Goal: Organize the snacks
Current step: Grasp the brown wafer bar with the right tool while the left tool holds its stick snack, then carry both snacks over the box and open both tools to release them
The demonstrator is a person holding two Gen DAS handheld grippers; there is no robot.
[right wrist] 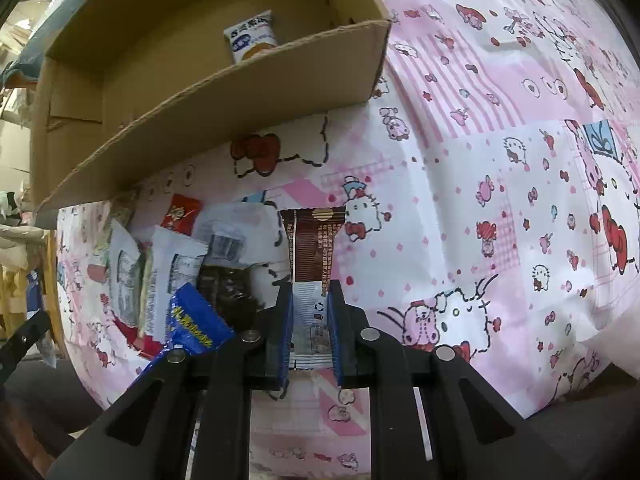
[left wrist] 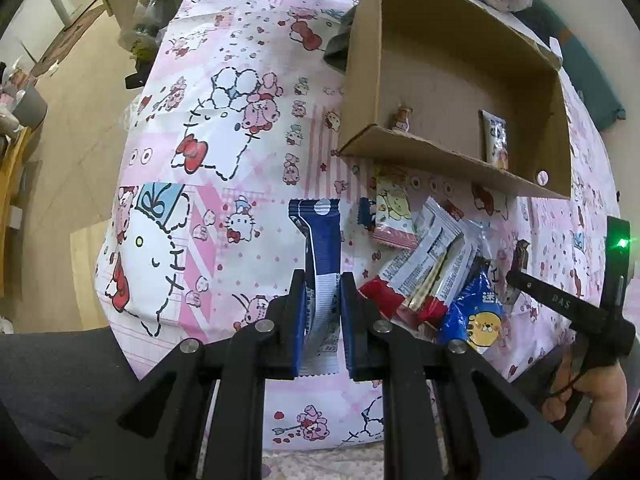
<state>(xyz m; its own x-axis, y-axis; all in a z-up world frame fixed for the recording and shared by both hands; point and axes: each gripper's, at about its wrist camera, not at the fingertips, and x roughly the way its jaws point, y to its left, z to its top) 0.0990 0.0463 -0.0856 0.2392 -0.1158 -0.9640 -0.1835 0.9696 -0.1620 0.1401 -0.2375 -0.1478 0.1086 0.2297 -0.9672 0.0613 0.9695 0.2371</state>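
Pink cartoon-print cloth [left wrist: 248,60] covered the surface we worked on, which looked more like a bed than a counter, though we could not be sure. Our left gripper [left wrist: 323,312] had its fingers clamped on a long blue-and-white snack packet [left wrist: 322,248], held by its lower end so the rest stood out forward, free to be carried. Our right gripper [right wrist: 311,320] had its fingers pressed together on a brown-and-white snack packet [right wrist: 312,246] in the same way. Gripping each packet near 1 end probably kept the bulk ahead of the fingers, which should make dropping it over a wall easier.

The open cardboard box [left wrist: 432,156] sat just beyond the loose pile of snacks [left wrist: 432,264], apparently so that each transfer would be short. Inside it we saw 1 small packet [right wrist: 252,40] near the front wall and 1 tiny brown item [left wrist: 402,118] we could not identify. The pile lay between the 2 grippers, just in front of the box.

We judged the sorting barely begun: most snacks were outside, and both held packets were not yet over the box
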